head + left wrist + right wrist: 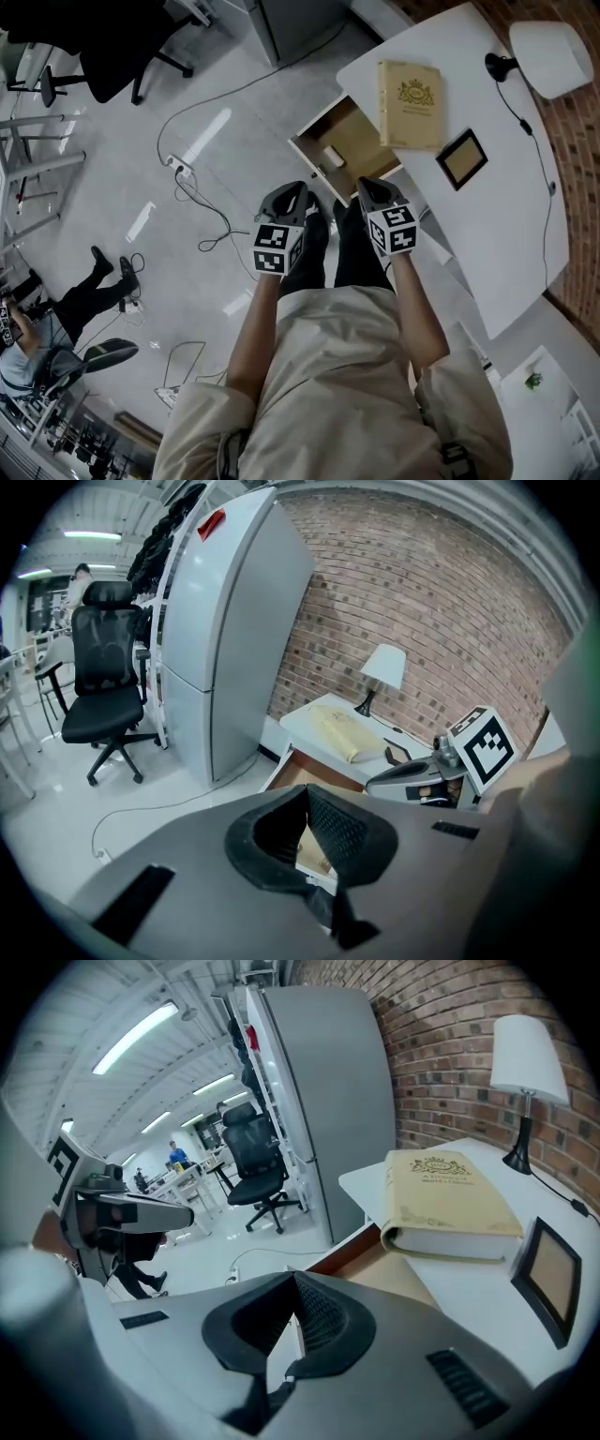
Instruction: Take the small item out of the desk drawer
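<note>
**A:** Where did the small item (332,156) lie?

**B:** On the floor of the open drawer (364,141), toward its front left corner, pale against the brown wood. The drawer stood pulled out from under the white table (487,234), just below the book (410,103). Nothing touched the item.

**A:** And the two tools?

**B:** The left gripper (292,194) and the right gripper (368,187) both hovered above the drawer's front edge. Each had its jaws pressed together with nothing between them, so the reach had not yet begun.

**A:** So what would have made the pick go well?

**B:** Probably one gripper would have been enough. The left one sat nearer the item's side of the drawer. Its jaws would have needed to part before going down, wide enough to straddle the item's narrow sides. A straight descent looked safest, because the drawer's front and side walls stood close to the item and could have caught a jaw coming in at a slant.

**A:** Any risk?

**B:** Closing too early might have nudged the item into the corner.
</note>
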